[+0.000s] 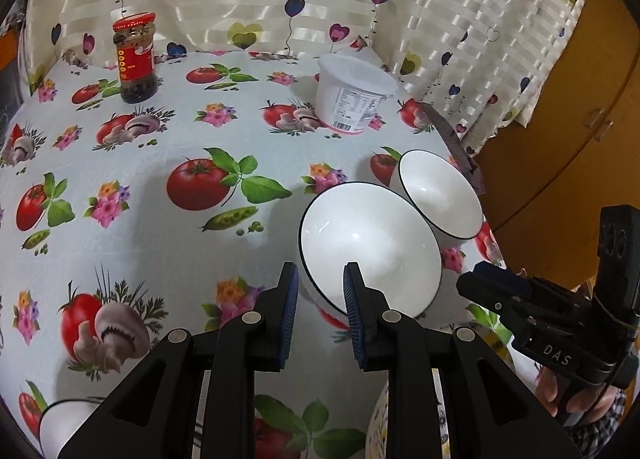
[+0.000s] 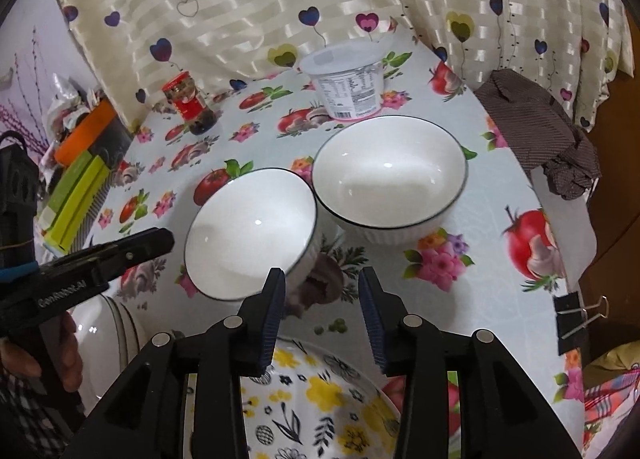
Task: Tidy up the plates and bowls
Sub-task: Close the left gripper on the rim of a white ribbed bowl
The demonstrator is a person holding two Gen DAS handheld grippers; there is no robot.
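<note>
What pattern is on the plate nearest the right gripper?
Yellow and black flowers on white; the floral plate shows best in the right wrist view.

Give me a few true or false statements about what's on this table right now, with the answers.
1. Two white bowls with dark rims, the nearer bowl and the farther bowl, sit side by side. True.
2. The left claw is shut on the nearer bowl. False: it is open, its fingers straddling that bowl's rim.
3. The red-lidded glass jar lies on its side. False: it stands upright.
4. The white plastic tub has its lid on. True.
5. The right claw holds nothing. True.
</note>
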